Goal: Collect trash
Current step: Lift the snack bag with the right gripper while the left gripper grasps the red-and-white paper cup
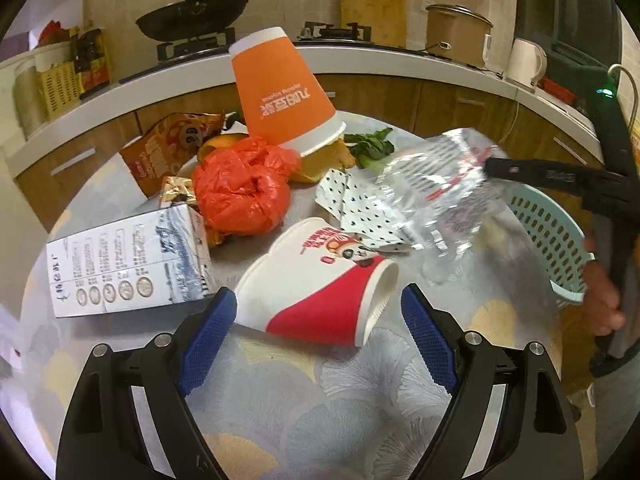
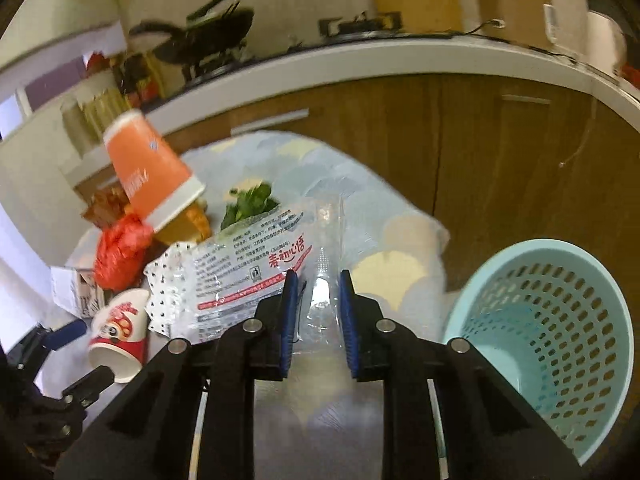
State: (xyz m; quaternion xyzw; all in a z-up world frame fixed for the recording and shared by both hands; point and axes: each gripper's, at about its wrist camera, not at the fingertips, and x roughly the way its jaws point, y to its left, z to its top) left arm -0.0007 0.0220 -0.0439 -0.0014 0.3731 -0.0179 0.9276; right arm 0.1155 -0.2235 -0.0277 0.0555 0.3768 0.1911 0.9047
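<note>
A clear plastic wrapper [image 2: 256,276] printed in red hangs clamped in the right tongs [image 2: 318,312], lifted off the worktop [image 1: 360,392] and angled downward beside a pale-blue perforated basket [image 2: 560,320]. The left tongs [image 1: 316,320], also tilted down, stand released and wide apart just short of a red-and-white paper cup [image 1: 320,280] lying on its side, touching nothing. A hand [image 1: 604,300] shows at the right edge.
</note>
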